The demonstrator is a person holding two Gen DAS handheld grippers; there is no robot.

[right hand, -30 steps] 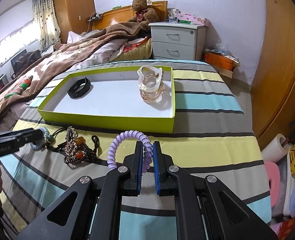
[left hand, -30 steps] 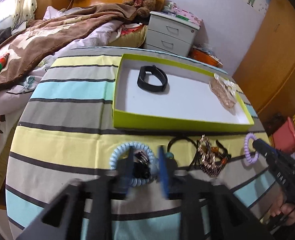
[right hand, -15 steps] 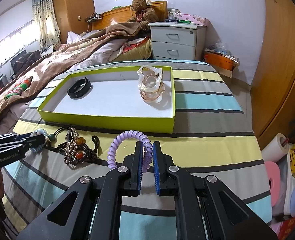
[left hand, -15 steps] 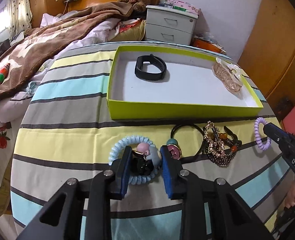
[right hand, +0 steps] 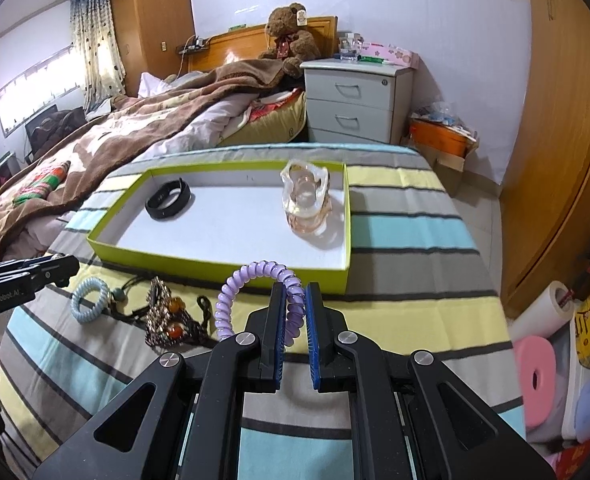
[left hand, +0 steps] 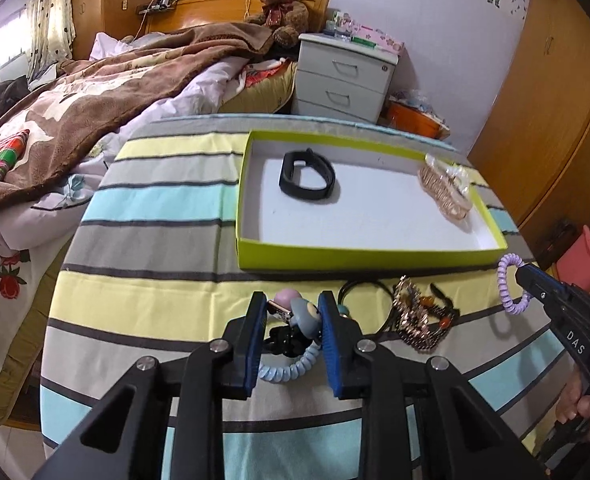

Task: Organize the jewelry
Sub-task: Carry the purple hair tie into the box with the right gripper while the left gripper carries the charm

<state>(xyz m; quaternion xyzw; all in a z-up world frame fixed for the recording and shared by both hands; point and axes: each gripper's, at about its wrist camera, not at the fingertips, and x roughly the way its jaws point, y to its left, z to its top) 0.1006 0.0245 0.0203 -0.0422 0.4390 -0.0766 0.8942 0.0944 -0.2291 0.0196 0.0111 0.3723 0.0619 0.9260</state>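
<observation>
- Two claws work over the striped cloth (left hand: 143, 288). Low centre in the left wrist view, the left gripper (left hand: 291, 312) has just been narrowing and now pinches the charms on the light-blue coil tie (left hand: 291, 368).
- Right of it, a beaded ornament (left hand: 419, 320) lies on the cloth.
- At the right edge, the right gripper (left hand: 529, 276) is clamped tight on the purple coil tie (left hand: 505, 292), just in front of the green tray (left hand: 367, 258).
- The tray holds a black band (left hand: 307, 176) on the left and a clear bundle (left hand: 445, 192) on the right.

A bed (right hand: 143, 128) with a brown blanket (left hand: 107, 80) runs along the left, under a bright curtained window (right hand: 95, 52). Far off, a teddy bear (right hand: 289, 36) sits beside a white nightstand (right hand: 355, 100); wooden wardrobe doors (right hand: 563, 120) line the right.
</observation>
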